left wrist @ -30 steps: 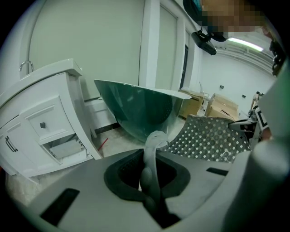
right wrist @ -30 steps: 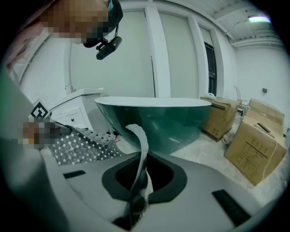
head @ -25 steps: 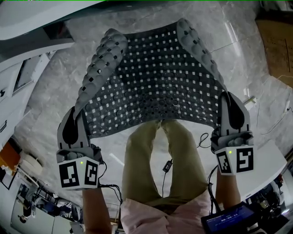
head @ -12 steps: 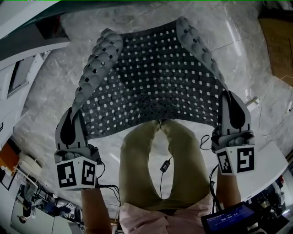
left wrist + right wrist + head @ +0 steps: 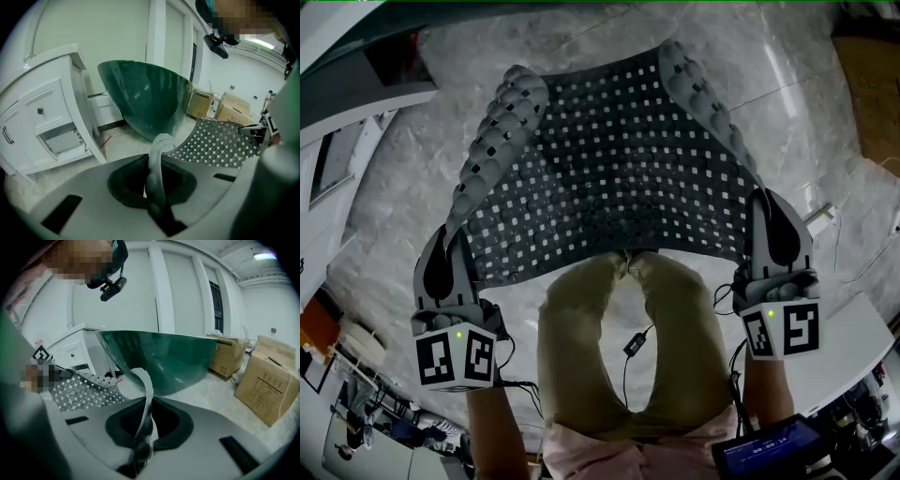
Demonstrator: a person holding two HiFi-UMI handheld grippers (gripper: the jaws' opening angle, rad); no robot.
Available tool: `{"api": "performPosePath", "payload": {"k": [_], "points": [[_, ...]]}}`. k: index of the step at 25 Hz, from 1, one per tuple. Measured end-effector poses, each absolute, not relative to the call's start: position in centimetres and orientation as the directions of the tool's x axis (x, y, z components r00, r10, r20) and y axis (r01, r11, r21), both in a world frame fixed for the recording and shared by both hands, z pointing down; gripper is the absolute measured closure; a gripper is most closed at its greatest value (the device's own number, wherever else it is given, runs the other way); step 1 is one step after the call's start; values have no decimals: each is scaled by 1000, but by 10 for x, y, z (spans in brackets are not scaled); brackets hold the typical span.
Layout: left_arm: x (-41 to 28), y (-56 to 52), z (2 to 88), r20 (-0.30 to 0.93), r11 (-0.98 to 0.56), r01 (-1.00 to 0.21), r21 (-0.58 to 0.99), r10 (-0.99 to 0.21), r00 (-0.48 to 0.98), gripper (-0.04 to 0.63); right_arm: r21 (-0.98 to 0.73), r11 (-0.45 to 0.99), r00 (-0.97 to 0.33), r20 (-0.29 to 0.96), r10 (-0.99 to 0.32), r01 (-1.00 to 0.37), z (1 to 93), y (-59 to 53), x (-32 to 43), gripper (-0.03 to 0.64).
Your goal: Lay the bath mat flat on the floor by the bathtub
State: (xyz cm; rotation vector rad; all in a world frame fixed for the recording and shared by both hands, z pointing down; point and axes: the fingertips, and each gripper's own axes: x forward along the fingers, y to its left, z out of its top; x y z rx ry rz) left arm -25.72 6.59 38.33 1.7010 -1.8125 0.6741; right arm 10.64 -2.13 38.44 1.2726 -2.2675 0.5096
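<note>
Both grippers clamped on the bath mat (image 5: 609,169): left gripper (image 5: 450,251) pinches its near-left corner, right gripper (image 5: 772,225) its near-right corner. Left gripper view shows the jaws closed on a thin light fold of mat edge standing up between them; right gripper view shows the same, a pale strip nipped between closed jaws. Mat is spread wide between the two grippers, above the marble floor (image 5: 384,197) and in front of the person's legs (image 5: 675,328), dark perforated face up. Both side edges curl upward and inward, showing the lighter bumpy underside. Near edge is off the floor; can't tell whether the far edge touches it. Green bathtub (image 5: 145,98) sits straight ahead of both grippers, beyond the mat's far edge. White cabinet (image 5: 47,117) stands on the floor to the tub's left in the left gripper view. Cardboard boxes (image 5: 269,380) stand on the floor to the tub's right, well apart from the mat.
</note>
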Motion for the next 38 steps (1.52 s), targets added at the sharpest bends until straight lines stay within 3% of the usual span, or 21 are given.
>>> {"api": "performPosePath", "payload": {"k": [38], "points": [[-263, 72, 394, 705, 108, -992, 68, -709, -29, 557, -43, 521, -443, 591, -675, -852, 380, -24, 106, 591]]}}
